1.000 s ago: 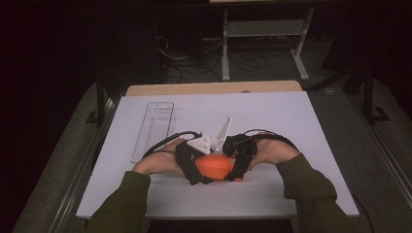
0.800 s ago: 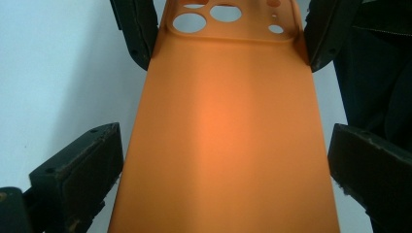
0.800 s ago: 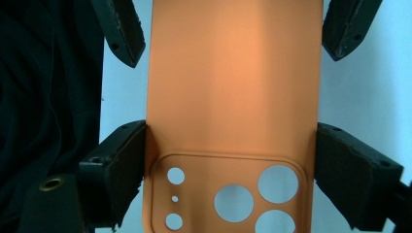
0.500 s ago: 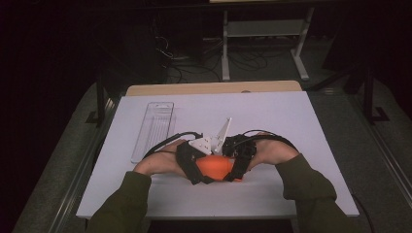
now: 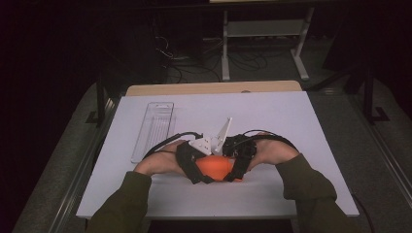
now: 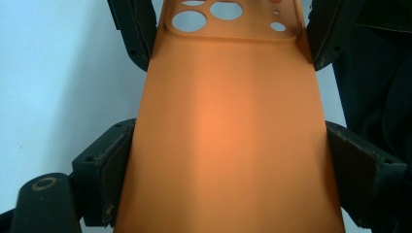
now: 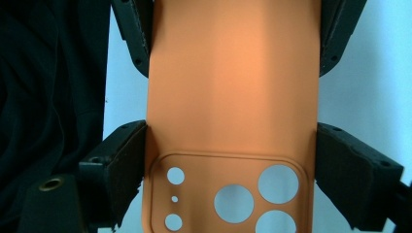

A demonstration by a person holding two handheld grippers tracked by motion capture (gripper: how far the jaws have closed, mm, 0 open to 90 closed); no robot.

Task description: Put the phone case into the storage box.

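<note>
An orange phone case (image 5: 216,167) with round camera holes hangs just above the white table, held between both hands near the front edge. My left gripper (image 5: 192,165) is shut on its plain end, jaws pressed on both long edges (image 6: 228,138). The right gripper (image 5: 240,162) faces it and is shut on the end with the camera holes (image 7: 232,133). In the left gripper view the case (image 6: 228,121) runs away toward the other gripper's jaws at the top. In the right gripper view the holes of the case (image 7: 233,97) lie nearest the camera.
A clear plastic tray (image 5: 153,130) lies lengthwise at the table's left side. The white tabletop (image 5: 291,126) ends in a wooden strip (image 5: 214,88) at the far edge. Cables trail from both grippers across the table. A metal stand (image 5: 262,34) is on the dark floor beyond.
</note>
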